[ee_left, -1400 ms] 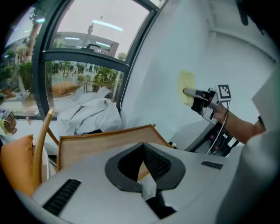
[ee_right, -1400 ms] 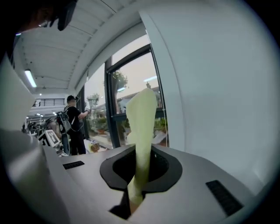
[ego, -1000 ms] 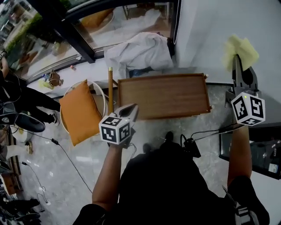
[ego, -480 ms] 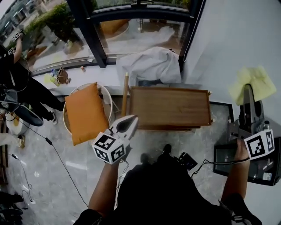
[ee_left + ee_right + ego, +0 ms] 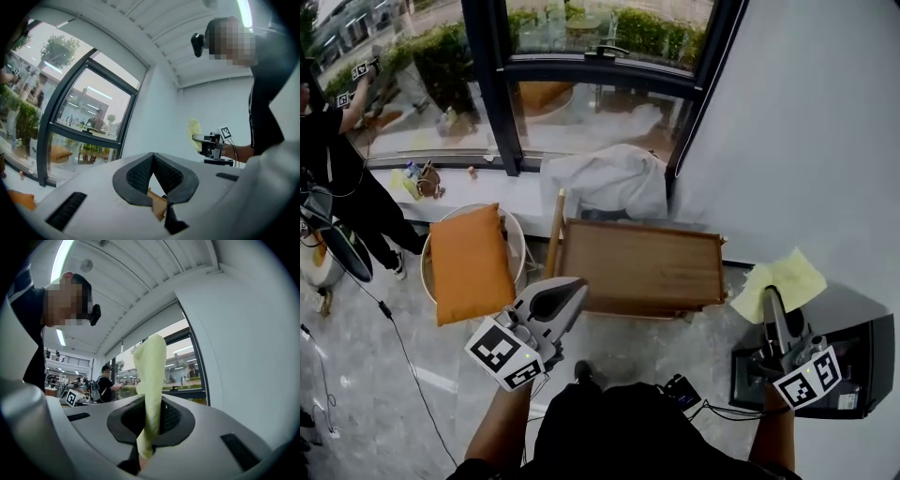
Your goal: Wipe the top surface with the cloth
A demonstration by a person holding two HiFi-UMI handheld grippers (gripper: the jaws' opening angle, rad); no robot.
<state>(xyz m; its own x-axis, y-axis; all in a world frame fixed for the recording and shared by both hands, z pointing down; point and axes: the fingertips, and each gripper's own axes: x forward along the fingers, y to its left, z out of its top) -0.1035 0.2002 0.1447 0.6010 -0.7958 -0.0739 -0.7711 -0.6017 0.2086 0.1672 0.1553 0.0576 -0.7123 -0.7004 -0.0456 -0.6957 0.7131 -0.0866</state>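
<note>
Nothing on the desk [image 5: 642, 267] has been wiped yet, as far as I can judge. Its brown top lies bare in the middle of the room, under the window, and the cloth [image 5: 783, 281] is nowhere near touching it.

My right fingers [image 5: 773, 314] are clenched on the cloth. In the right gripper view the yellow fabric runs up from between the pads and stands above them in a loose fold. In the head view it hangs in the air off the right end of the desk, in front of the white wall and apart from the wood.

My left fingers [image 5: 565, 291] are pressed together with nothing in them. Only a sliver of the desk shows through the gap behind the tips in the left gripper view. They hover off the near left corner of the desk, clear of the top.

So the one part that looks done is the taking up of the cloth. Left to do, by my reckoning, is the whole wipe: bring the cloth leftward over the desk, lower it flat onto the top, and sweep it across the full length. The cushion [image 5: 464, 262] to the left and the white sheet [image 5: 609, 178] on the far side lie off the top, so they should not get in the way.
</note>
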